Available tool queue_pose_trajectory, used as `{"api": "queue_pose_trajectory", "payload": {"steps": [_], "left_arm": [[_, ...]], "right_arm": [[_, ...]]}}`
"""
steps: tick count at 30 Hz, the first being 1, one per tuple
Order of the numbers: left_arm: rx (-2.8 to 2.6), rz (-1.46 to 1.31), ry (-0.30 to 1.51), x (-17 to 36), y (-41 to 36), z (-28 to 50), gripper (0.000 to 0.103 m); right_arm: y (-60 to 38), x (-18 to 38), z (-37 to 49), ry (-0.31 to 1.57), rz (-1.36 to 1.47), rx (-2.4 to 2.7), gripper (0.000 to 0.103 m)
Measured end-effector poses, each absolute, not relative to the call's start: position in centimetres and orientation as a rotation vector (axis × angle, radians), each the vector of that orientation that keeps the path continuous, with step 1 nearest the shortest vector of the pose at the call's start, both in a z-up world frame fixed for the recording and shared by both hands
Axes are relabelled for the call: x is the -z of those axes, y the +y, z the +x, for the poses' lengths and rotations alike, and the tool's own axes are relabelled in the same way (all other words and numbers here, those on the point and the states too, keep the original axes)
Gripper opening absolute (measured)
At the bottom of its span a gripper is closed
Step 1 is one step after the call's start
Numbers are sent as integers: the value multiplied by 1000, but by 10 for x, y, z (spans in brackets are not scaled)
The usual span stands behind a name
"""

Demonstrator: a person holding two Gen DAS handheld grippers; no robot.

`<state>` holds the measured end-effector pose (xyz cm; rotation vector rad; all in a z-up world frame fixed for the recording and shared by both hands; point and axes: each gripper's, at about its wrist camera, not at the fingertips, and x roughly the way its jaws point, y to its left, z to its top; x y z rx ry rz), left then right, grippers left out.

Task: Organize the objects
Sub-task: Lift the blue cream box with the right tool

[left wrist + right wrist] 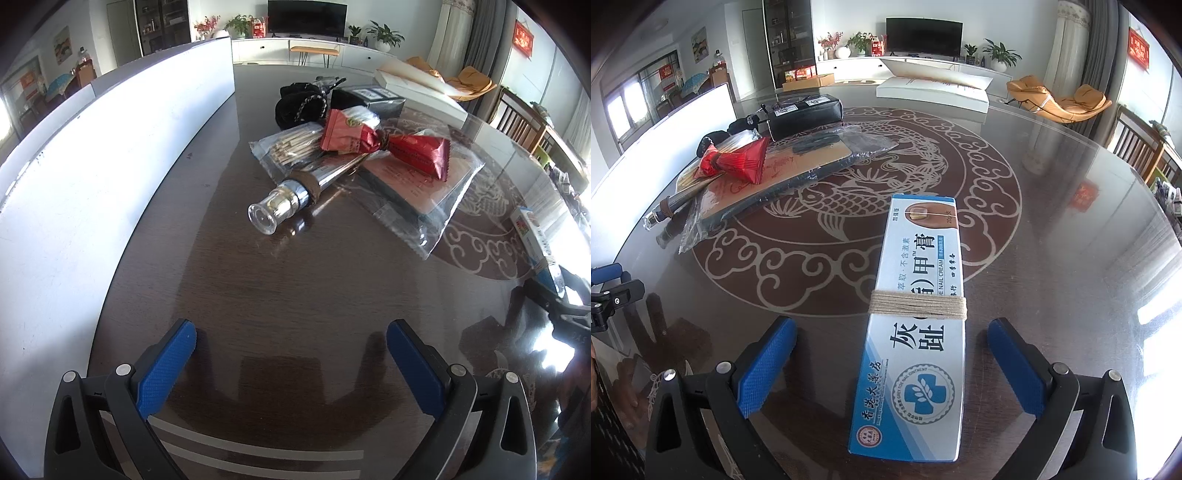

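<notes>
Left wrist view: your left gripper hangs over the dark table with its blue pads spread wide and nothing between them. Ahead sits a pile: a silver tube with a clear cap, a clear packet of thin sticks, a red wrapper with writing too small to read, a flat item in a clear bag, a black bundle and a dark box whose label is illegible. A white board stands along the left. The blue-and-white box shows at the right edge. Right wrist view: your right gripper stands fully spread, both pads clear of the blue-and-white box, which lies flat on the table between them, apart from the pile at upper left. Its print reads "GREY TOE NAIL OINTMENT" around a blue cross emblem, "NAIL CREAM", "20g", and large Chinese characters including 灰趾 and 甲膏. Beige twine wraps its middle. A fish-and-cloud pattern decorates the tabletop.
</notes>
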<state>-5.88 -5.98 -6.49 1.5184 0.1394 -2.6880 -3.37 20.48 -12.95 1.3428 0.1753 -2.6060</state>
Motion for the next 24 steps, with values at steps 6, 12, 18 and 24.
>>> {"api": "queue_pose_trajectory", "payload": {"steps": [6, 12, 18, 24], "left_arm": [[2969, 1387, -26, 18, -32, -96, 103], [2985, 1476, -608, 24, 30, -173, 103], [2955, 1767, -388, 49, 25, -195, 45], [2942, 1920, -9, 55, 4, -123, 39]], "right_arm": [[205, 130, -34, 175, 1343, 2606, 103], [205, 130, -34, 175, 1342, 2606, 103], [205, 130, -34, 174, 1342, 2606, 103], [204, 130, -34, 175, 1342, 2607, 103]]}}
